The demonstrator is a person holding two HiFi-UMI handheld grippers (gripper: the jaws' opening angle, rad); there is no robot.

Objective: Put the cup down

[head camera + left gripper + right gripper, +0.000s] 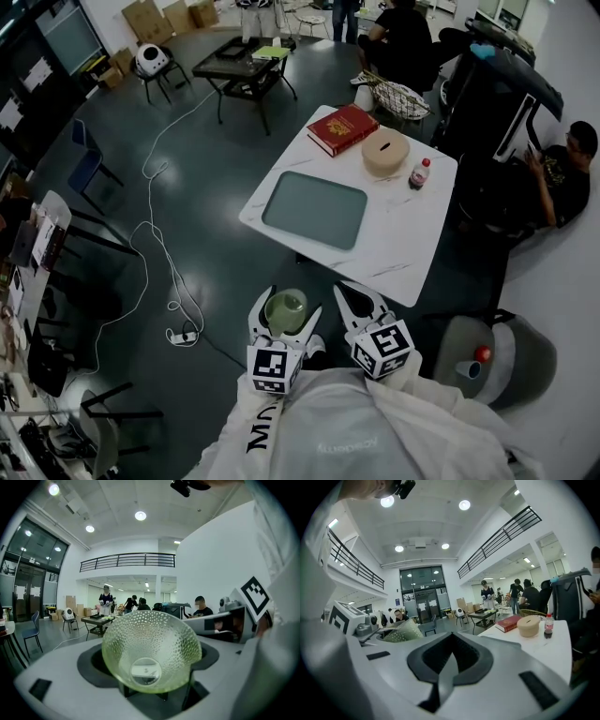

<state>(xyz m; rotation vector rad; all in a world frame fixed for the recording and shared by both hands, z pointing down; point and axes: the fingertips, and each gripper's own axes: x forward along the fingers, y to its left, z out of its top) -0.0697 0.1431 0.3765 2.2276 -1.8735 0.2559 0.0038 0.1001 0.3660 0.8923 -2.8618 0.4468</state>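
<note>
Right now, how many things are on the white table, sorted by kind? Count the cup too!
Red book: 1
Round beige container: 1
Small red-capped bottle: 1
Grey tray: 1
Green glass cup, in the left gripper, not on the white table: 1
Total: 5

The person wears a loose white garment with faint grey lettering across it and bold black letters down its left side. The left gripper and right gripper have smooth white moulded shells. Each ends in a marker cube of black-and-white squares. Seen up close, the shells are pale grey, with dark grey recesses round the jaws and small black rectangular insets.
</note>
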